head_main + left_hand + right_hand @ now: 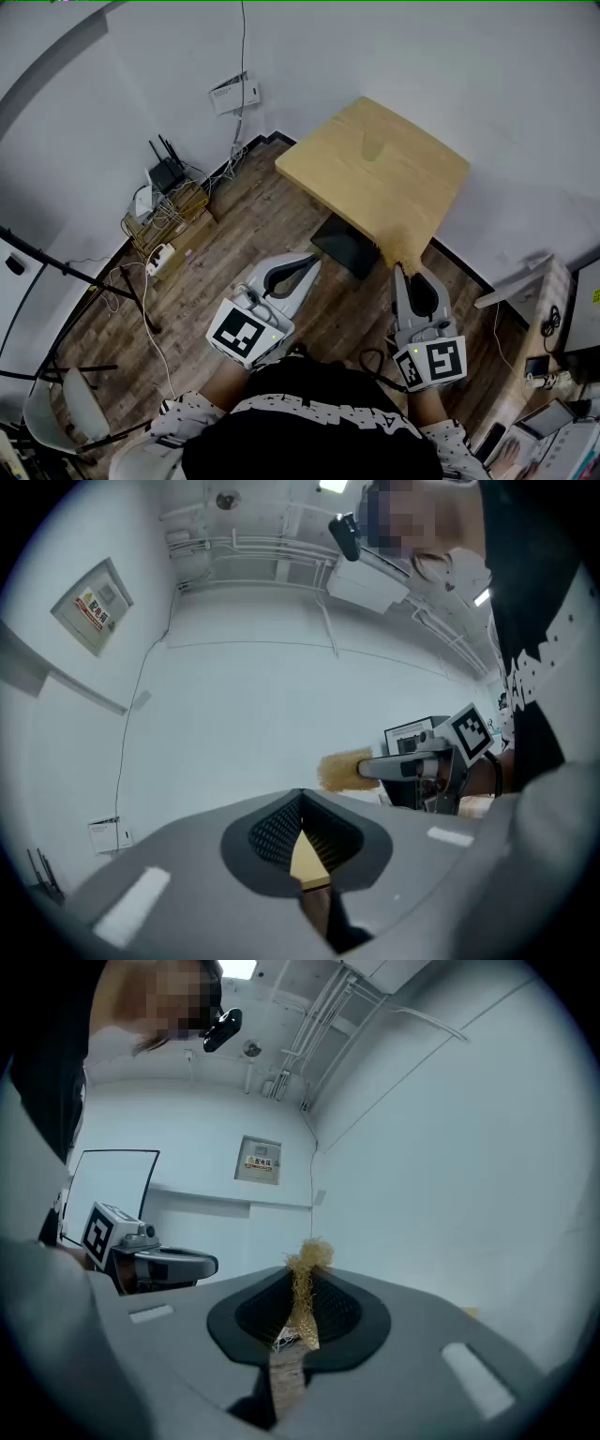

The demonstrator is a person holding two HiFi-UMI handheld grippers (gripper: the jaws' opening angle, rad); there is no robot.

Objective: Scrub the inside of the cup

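Golden, wiry scrubber [305, 1274] sits clamped in your right tool [302, 1296], its tuft poking out past the tips. Your left tool [302, 841] is clenched on nothing, its jaws pressed together. You hold both level above the wood floor [234, 234], and in the head view the right one's tip lies by the near corner of the wooden counter [417, 192]. The cup [374, 148], faint and see-through, stands upright on that counter, well apart from both tools.
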